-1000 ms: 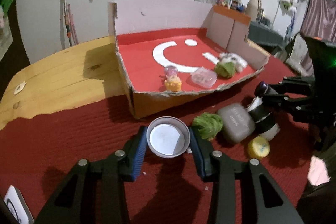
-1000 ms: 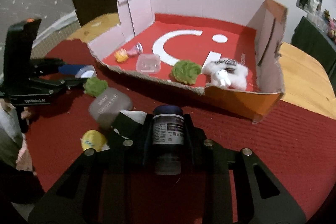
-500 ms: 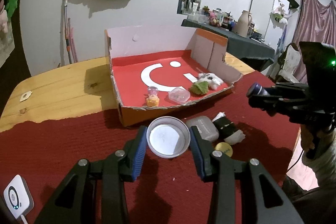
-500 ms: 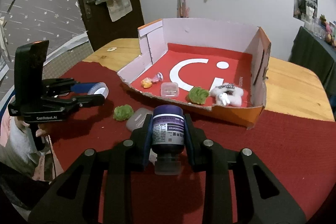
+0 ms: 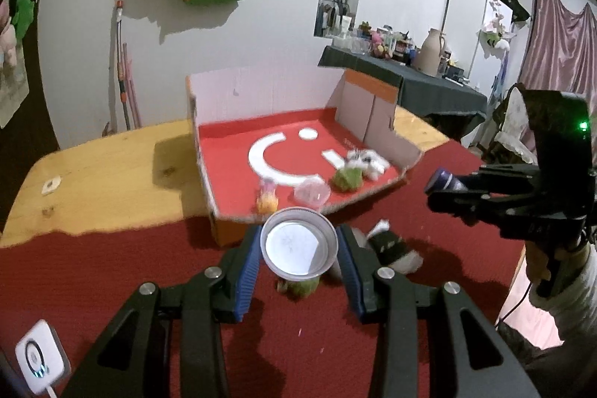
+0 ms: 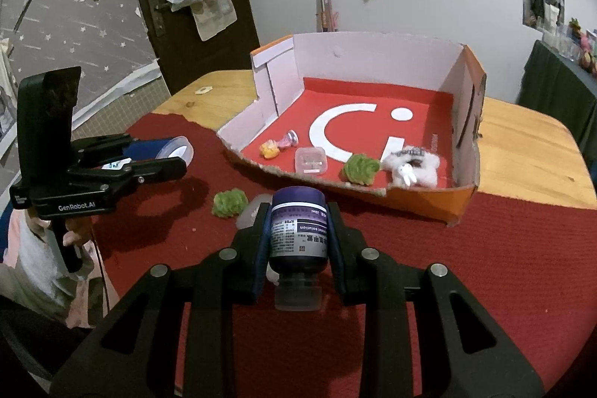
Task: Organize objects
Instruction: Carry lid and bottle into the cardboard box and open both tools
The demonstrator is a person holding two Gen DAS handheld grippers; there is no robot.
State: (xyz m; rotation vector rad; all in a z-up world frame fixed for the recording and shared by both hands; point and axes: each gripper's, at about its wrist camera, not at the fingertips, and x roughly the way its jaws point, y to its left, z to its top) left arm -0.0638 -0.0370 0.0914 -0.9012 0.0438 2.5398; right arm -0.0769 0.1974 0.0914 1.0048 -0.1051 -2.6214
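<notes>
I see the bench (image 6: pixel 522 144) carrying the cardboard box (image 6: pixel 377 62) at its far side. My left hand-held gripper (image 5: pixel 300 248) clamps a clear cup (image 5: pixel 298 241); my right hand-held gripper (image 6: pixel 298 226) grips a purple bottle (image 6: pixel 298 226), both near the box's front.

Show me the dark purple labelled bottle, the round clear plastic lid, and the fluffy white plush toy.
Dark purple labelled bottle (image 6: pixel 298 230): right wrist view, on its white label.
Round clear plastic lid (image 5: pixel 296 243): left wrist view, on its flat centre.
Fluffy white plush toy (image 6: pixel 412 166): right wrist view, on its furry body.
</notes>
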